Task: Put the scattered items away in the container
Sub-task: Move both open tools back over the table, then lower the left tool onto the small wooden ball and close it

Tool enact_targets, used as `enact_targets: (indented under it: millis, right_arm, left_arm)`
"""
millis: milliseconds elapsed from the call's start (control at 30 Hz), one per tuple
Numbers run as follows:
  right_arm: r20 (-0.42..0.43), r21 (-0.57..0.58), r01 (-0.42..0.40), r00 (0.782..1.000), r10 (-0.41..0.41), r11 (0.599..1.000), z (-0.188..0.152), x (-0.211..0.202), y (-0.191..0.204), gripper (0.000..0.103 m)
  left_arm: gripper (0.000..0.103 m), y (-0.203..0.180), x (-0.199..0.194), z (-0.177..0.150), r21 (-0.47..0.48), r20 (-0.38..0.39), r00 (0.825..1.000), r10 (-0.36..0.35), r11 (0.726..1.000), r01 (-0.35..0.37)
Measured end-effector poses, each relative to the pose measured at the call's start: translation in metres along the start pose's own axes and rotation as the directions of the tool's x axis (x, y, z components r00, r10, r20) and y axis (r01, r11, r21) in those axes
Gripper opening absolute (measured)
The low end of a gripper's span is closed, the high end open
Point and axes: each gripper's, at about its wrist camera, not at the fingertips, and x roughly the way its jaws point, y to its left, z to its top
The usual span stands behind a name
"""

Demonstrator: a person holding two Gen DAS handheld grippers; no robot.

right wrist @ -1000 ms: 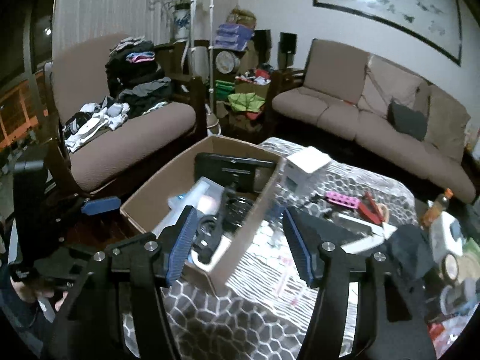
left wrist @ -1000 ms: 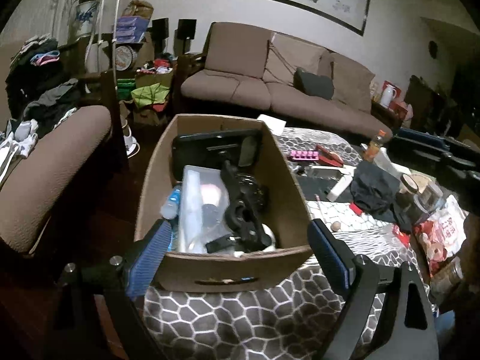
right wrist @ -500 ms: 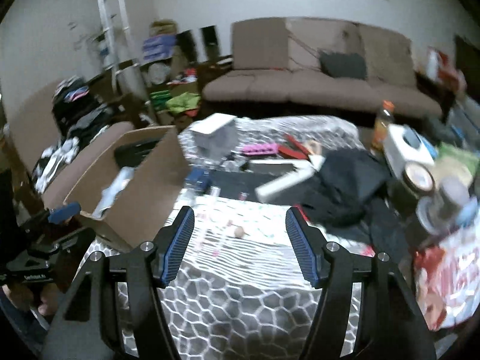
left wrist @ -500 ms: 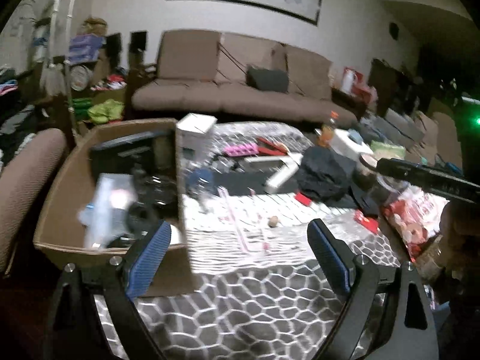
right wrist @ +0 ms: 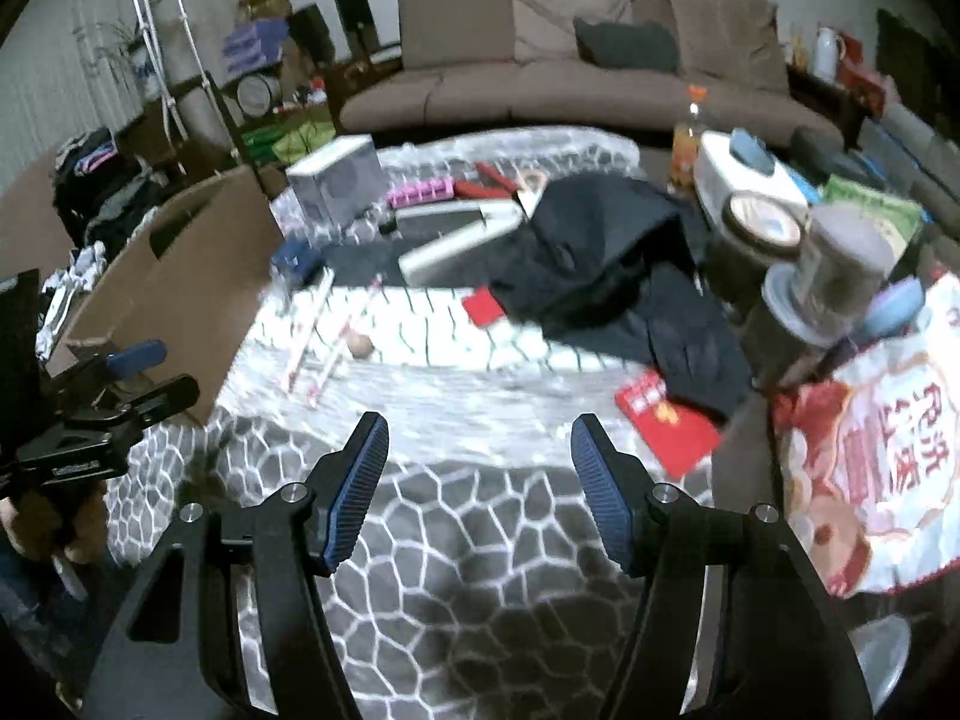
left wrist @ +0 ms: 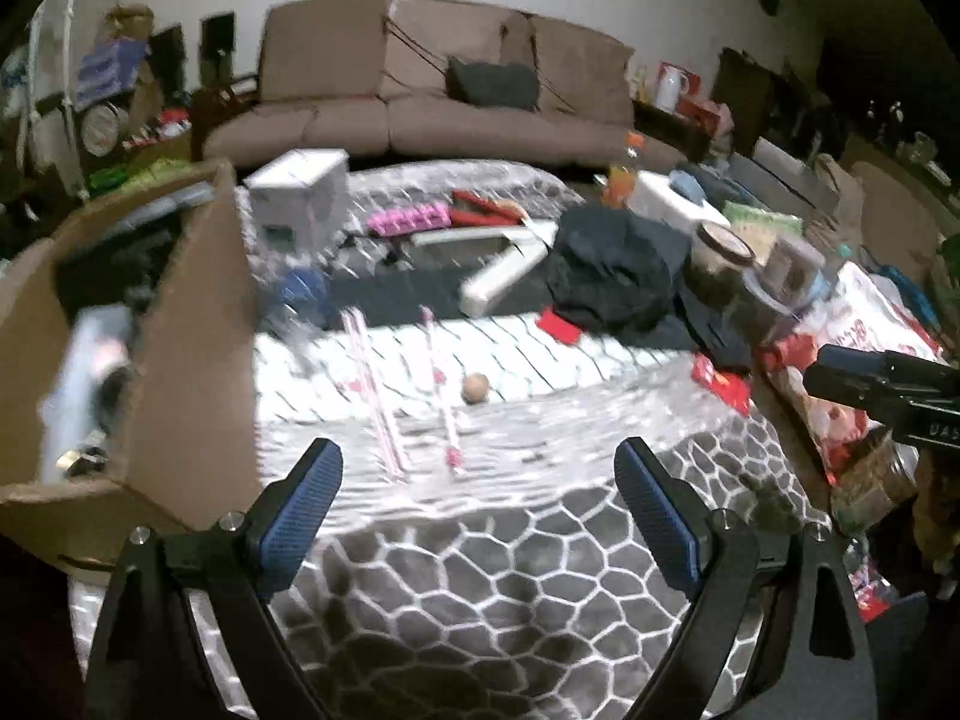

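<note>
A cardboard box (left wrist: 198, 324) stands at the table's left edge with several items inside; it also shows in the right wrist view (right wrist: 174, 276). Scattered on the patterned cloth lie two pink-white sticks (left wrist: 372, 384), a small brown ball (left wrist: 475, 388), a red card (right wrist: 669, 426), a white bar (left wrist: 504, 276), a pink tray (left wrist: 408, 220) and a white box (left wrist: 300, 198). My left gripper (left wrist: 474, 510) is open and empty above the cloth's front. My right gripper (right wrist: 480, 492) is open and empty, to the right of the left one.
A black cloth (right wrist: 606, 258), jars (right wrist: 840, 276) and a printed snack bag (right wrist: 870, 456) crowd the table's right side. An orange bottle (right wrist: 687, 138) stands at the back. A brown sofa (left wrist: 432, 102) is behind the table, and clutter fills the left of the room.
Both grippers have swung right, from facing the box to facing the table's middle. The box has shifted to the left of both views. Both stay open and empty.
</note>
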Motion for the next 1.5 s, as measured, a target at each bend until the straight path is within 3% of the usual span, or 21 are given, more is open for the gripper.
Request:
enact_targets:
  millis: [100, 167, 233, 300, 467, 500, 533, 600, 733, 967, 1000, 1100, 1167, 1300, 1333, 1400, 1500]
  right_arm:
    - [-0.039, 0.006, 0.008, 0.999, -0.008, 1.0, -0.008, 0.004, -0.008, 0.06]
    - [-0.051, 0.014, 0.017, 0.999, -0.016, 1.0, -0.009, 0.004, -0.011, 0.06]
    - [-0.058, 0.019, 0.019, 0.998, -0.018, 1.0, -0.01, 0.004, -0.012, 0.06]
    - [-0.065, 0.022, 0.016, 0.998, -0.015, 1.0, -0.01, 0.005, -0.011, 0.061]
    - [-0.082, 0.03, 0.008, 0.997, -0.006, 1.0, -0.01, 0.007, -0.008, 0.061]
    - [-0.086, 0.031, 0.007, 0.996, -0.004, 0.999, -0.01, 0.007, -0.007, 0.061]
    - [-0.089, 0.033, 0.005, 0.996, -0.002, 0.999, -0.01, 0.007, -0.007, 0.061]
    - [-0.096, 0.031, 0.002, 0.995, 0.001, 1.0, -0.011, 0.009, -0.005, 0.062]
    - [-0.11, 0.018, -0.005, 0.994, 0.007, 1.0, -0.013, 0.012, 0.001, 0.063]
    - [-0.142, 0.03, -0.009, 0.99, 0.013, 1.0, -0.013, 0.024, -0.002, 0.063]
    - [-0.146, 0.031, -0.011, 0.989, 0.015, 0.999, -0.013, 0.026, -0.002, 0.063]
    - [-0.157, 0.029, -0.019, 0.987, 0.023, 0.999, -0.011, 0.031, 0.002, 0.063]
    - [-0.162, 0.013, -0.027, 0.986, 0.029, 1.0, -0.01, 0.033, 0.008, 0.063]
    - [-0.171, -0.006, -0.044, 0.984, 0.042, 0.999, -0.01, 0.036, 0.018, 0.063]
    - [-0.173, -0.01, -0.048, 0.984, 0.045, 0.999, -0.01, 0.036, 0.021, 0.063]
    - [-0.175, -0.009, -0.054, 0.983, 0.051, 0.999, -0.01, 0.037, 0.021, 0.063]
    - [-0.179, -0.007, -0.063, 0.982, 0.061, 0.998, -0.009, 0.038, 0.023, 0.063]
  left_arm:
    - [0.093, -0.007, 0.02, 0.0, 0.016, -0.02, 0.999, -0.031, 0.999, 0.031]
    - [0.085, -0.014, 0.035, 0.003, 0.038, -0.033, 0.999, -0.043, 0.998, 0.044]
    - [0.063, -0.019, 0.049, 0.006, 0.057, -0.04, 0.998, -0.052, 0.997, 0.055]
    - [0.053, -0.023, 0.062, 0.008, 0.068, -0.035, 0.998, -0.056, 0.996, 0.058]
    - [0.053, -0.015, 0.092, 0.004, 0.051, -0.049, 0.998, -0.042, 0.998, 0.044]
    - [0.047, -0.012, 0.098, 0.004, 0.045, -0.058, 0.998, -0.036, 0.998, 0.038]
    - [0.032, -0.01, 0.106, 0.005, 0.041, -0.074, 0.997, -0.032, 0.999, 0.035]
    - [0.02, -0.007, 0.123, 0.009, 0.032, -0.106, 0.994, -0.029, 0.999, 0.033]
    - [0.02, -0.011, 0.139, 0.02, 0.039, -0.076, 0.997, -0.004, 0.999, 0.007]
    - [0.021, -0.017, 0.141, 0.024, 0.062, -0.057, 0.991, 0.12, 0.991, -0.116]
    - [0.026, -0.015, 0.136, 0.023, 0.051, -0.058, 0.992, 0.115, 0.992, -0.112]
    - [0.066, -0.014, 0.125, 0.02, 0.078, -0.013, 0.991, 0.136, 0.988, -0.135]
    - [0.067, -0.015, 0.13, 0.022, 0.105, -0.007, 0.989, 0.146, 0.984, -0.145]
    - [0.064, -0.009, 0.155, 0.025, 0.114, -0.076, 0.985, 0.153, 0.983, -0.144]
    - [0.056, -0.007, 0.161, 0.026, 0.117, -0.094, 0.983, 0.155, 0.983, -0.144]
    - [0.054, -0.003, 0.165, 0.026, 0.12, -0.085, 0.981, 0.172, 0.98, -0.161]
    - [0.035, 0.0, 0.164, 0.027, 0.102, -0.093, 0.983, 0.156, 0.984, -0.146]
